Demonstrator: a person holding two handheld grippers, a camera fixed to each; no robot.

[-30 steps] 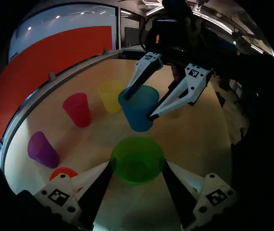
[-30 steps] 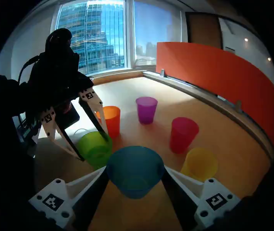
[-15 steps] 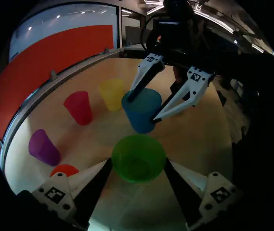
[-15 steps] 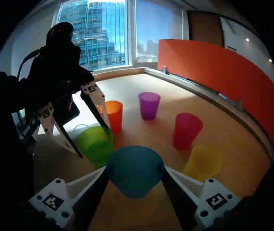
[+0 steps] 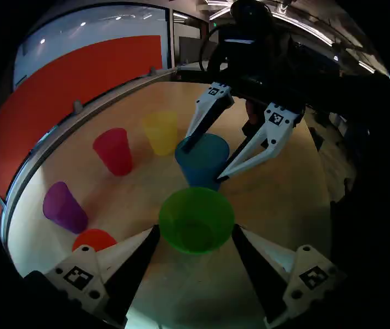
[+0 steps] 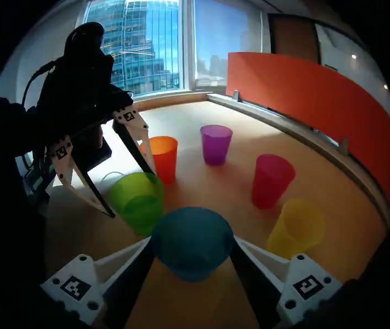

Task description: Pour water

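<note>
Clenches a green cup [image 5: 196,216] in the left gripper [image 5: 195,229], with both fingers tight against its sides. Grasps a blue cup [image 5: 203,158] the same way in the right gripper [image 6: 192,240]. Poses the two cups mouth up and just beside each other, probably to line up a pour from one into the other. Cannot tell which cup serves as the source, nor make out water in either. Holds both over the middle of a pale wooden table [image 5: 288,192], perhaps lifted a little off it, though cannot say for certain. Leaves four spare cups standing apart on the wood, a yellow cup [image 5: 160,131], a pink cup [image 5: 112,151], a purple cup [image 5: 63,207] and an orange cup [image 5: 95,239], likely as further vessels. Works beside a long orange wall panel [image 5: 68,77] along the table's far edge, with tall windows [image 6: 216,38] onto glass towers [image 6: 112,38]. Calls next for a slow tilt, rims close, to avoid a spill across the table.
</note>
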